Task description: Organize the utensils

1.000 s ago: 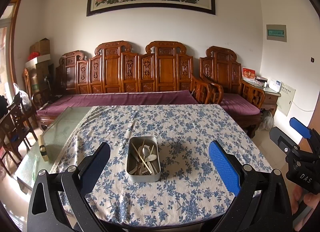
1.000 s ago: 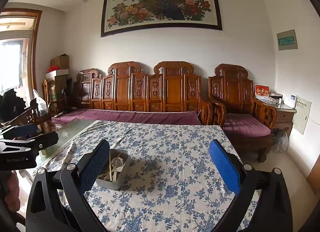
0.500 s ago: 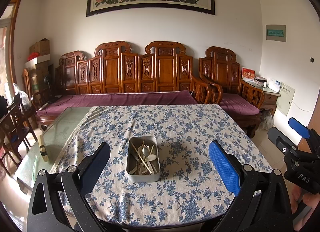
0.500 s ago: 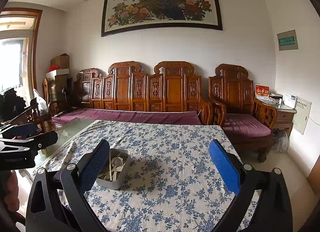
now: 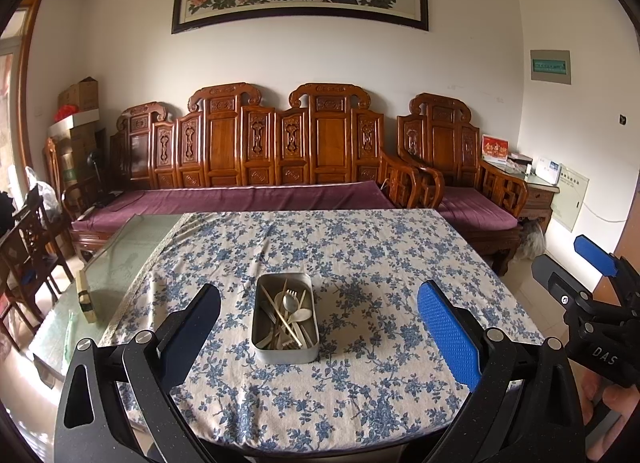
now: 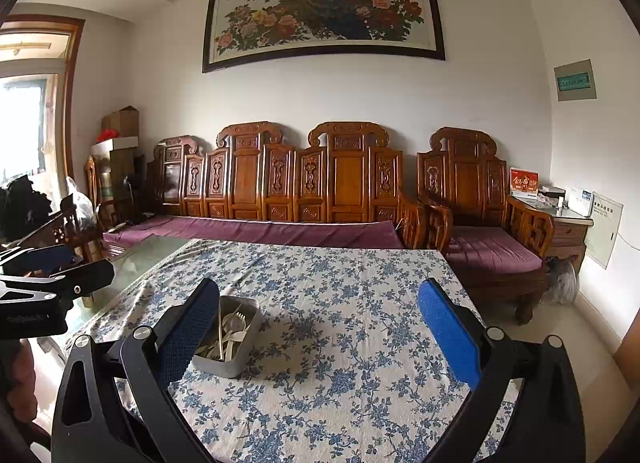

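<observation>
A rectangular metal tin [image 5: 285,347] stands near the front middle of the table. It holds several mixed utensils [image 5: 290,311]: spoons, forks and chopsticks. In the right wrist view the tin [image 6: 230,359] sits just behind my left finger. My left gripper [image 5: 318,315] is open and empty, held above the table's near edge, facing the tin. My right gripper [image 6: 318,315] is open and empty, to the right of the tin. It also shows at the right edge of the left wrist view [image 5: 576,275].
The table carries a blue-flowered cloth [image 5: 360,263]; its left part is bare glass [image 5: 120,255] with a small block [image 5: 86,299] on it. A carved wooden sofa [image 5: 260,167] and armchair [image 5: 452,167] stand behind. Wooden chairs [image 5: 28,239] stand at left.
</observation>
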Motion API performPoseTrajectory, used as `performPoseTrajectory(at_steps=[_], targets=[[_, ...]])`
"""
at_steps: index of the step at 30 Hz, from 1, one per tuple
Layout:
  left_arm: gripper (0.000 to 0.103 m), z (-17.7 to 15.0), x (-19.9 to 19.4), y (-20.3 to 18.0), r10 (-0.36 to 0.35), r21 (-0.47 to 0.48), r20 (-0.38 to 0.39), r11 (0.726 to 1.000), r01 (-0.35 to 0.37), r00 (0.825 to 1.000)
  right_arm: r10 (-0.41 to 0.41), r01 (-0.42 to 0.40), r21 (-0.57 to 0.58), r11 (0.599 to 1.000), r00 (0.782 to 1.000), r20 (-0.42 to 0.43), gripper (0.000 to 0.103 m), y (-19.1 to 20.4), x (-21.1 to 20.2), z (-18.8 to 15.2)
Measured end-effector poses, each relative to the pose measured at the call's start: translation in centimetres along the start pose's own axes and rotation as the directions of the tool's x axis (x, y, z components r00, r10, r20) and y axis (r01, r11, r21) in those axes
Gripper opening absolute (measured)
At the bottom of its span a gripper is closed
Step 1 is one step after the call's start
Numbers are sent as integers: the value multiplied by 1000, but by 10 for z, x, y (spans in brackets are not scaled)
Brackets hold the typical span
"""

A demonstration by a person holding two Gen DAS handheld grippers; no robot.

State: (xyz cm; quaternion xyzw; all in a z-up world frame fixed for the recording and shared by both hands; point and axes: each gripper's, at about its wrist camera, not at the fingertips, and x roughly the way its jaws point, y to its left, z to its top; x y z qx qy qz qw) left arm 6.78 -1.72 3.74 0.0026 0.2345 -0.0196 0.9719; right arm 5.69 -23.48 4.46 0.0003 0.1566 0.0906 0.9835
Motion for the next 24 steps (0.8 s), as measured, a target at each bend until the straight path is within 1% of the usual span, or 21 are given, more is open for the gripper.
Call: performPoseTrajectory(at_steps=[24], targets=[[95, -1, -1, -4, 0, -1, -4, 1000, 0, 1000, 0, 0, -3, 1000, 1000, 0, 100, -1, 1, -1]])
